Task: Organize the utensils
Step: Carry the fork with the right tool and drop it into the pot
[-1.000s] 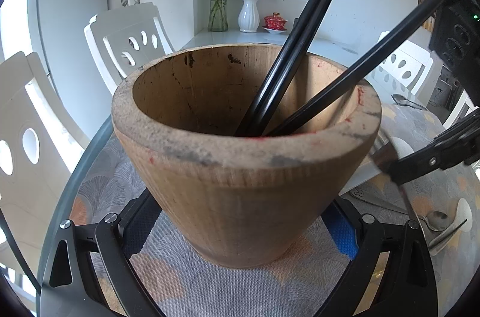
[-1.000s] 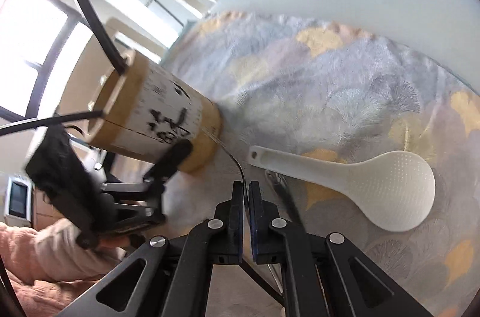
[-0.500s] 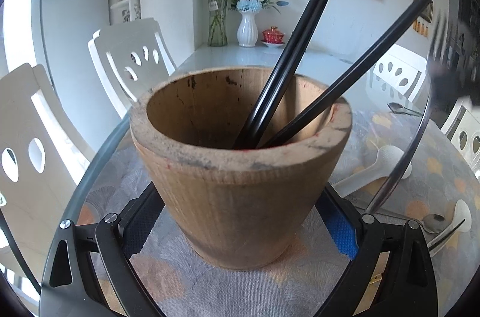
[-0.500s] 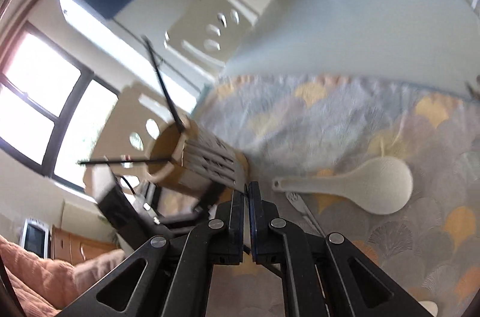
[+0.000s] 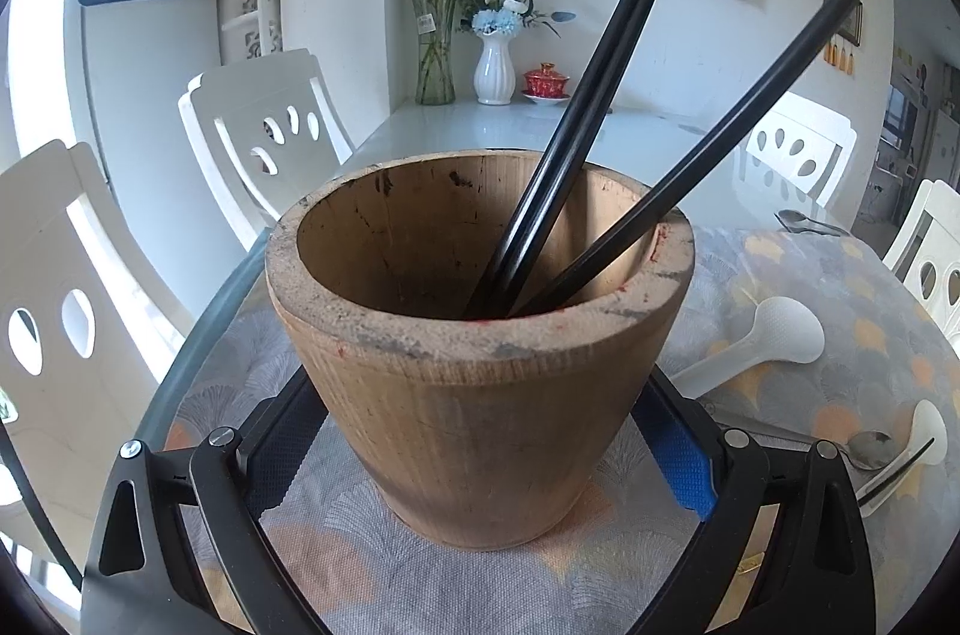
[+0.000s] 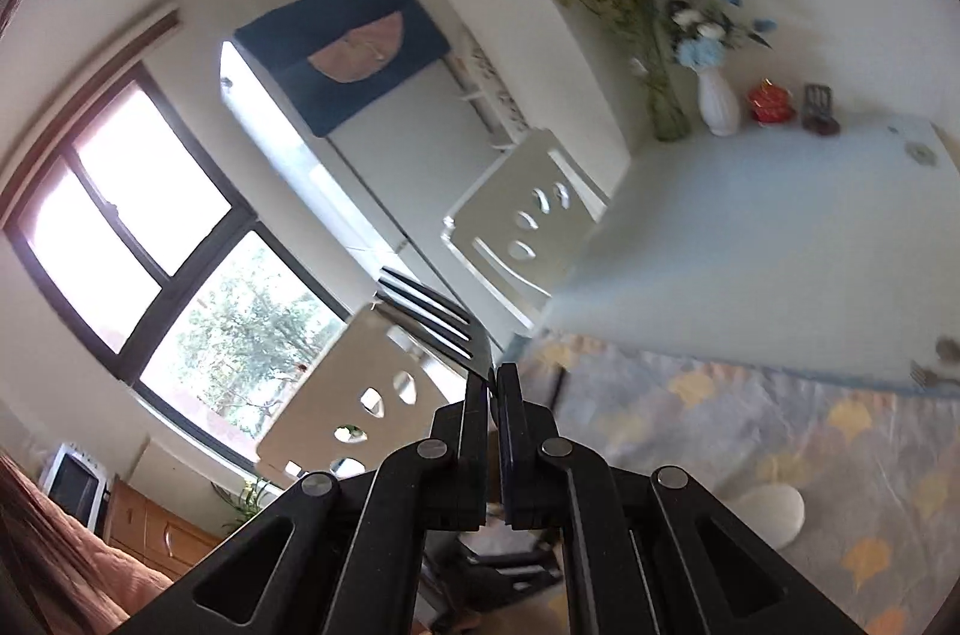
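Note:
My left gripper (image 5: 480, 455) is shut on the wooden utensil holder (image 5: 480, 395), which stands upright on the patterned tablecloth (image 5: 336, 563). Black chopsticks (image 5: 576, 137) lean inside it toward the right. My right gripper (image 6: 493, 383) is shut on a metal fork (image 6: 444, 323), lifted high with its tines pointing up and left. A white rice paddle (image 5: 762, 341) lies on the cloth right of the holder and also shows in the right wrist view (image 6: 771, 512). A metal spoon (image 5: 864, 449) and a white spoon (image 5: 918, 437) lie at the right edge.
White chairs (image 5: 264, 125) stand around the glass table (image 5: 492, 125). A glass vase, a white vase (image 5: 493, 71) and a red lidded cup (image 5: 546, 80) stand at the far end. Another spoon (image 5: 804, 221) lies far right; a fork (image 6: 930, 377) lies there in the right wrist view.
My right gripper has lifted the fork off the table and swung upward, out of the left wrist view. The left gripper and holder have stayed put.

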